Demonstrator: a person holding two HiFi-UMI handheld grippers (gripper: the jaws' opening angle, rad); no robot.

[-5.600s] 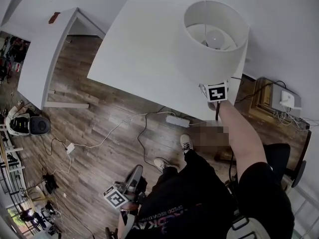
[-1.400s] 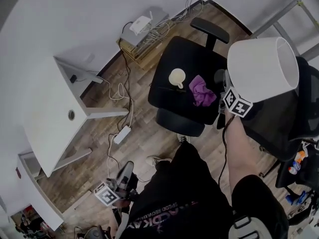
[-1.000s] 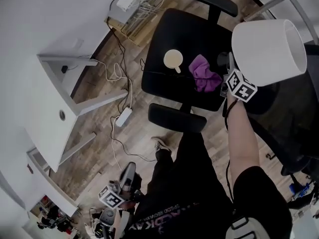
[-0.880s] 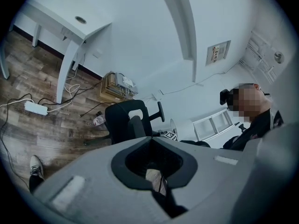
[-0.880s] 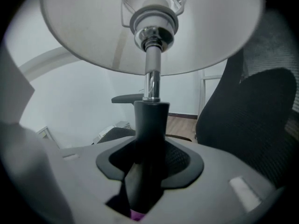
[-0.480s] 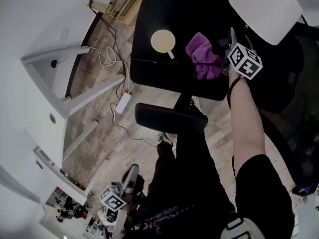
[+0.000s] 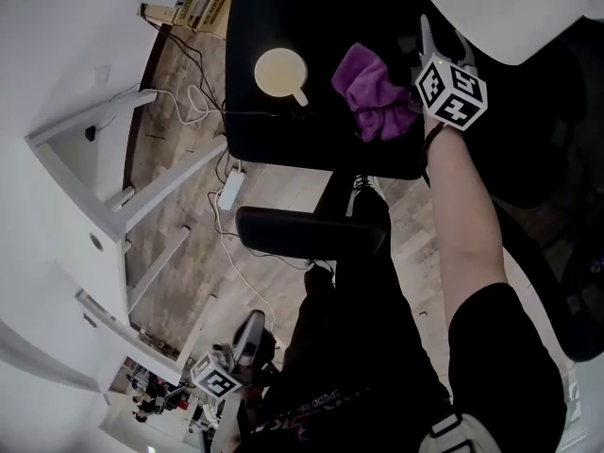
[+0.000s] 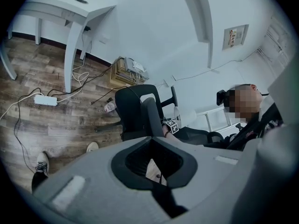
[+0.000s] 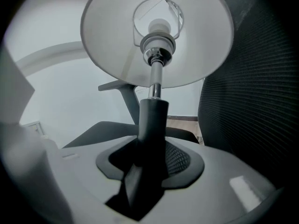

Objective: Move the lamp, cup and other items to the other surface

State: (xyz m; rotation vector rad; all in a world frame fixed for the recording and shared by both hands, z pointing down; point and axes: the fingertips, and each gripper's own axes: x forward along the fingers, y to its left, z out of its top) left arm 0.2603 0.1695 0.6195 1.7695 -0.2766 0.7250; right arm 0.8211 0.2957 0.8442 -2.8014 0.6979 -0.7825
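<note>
Our right gripper (image 7: 443, 39) fingers clamp the black stem of the white-shaded lamp (image 9: 156, 38) at the black chair seat's (image 7: 283, 135) right edge, near the purple cloth (image 7: 368, 88). Our left gripper (image 7: 251, 329) fingers: together, empty.

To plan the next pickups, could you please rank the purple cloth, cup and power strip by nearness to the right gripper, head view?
1. Purple cloth, just left of the right gripper.
2. Cup, farther left on the chair seat.
3. Power strip, down on the floor.
</note>
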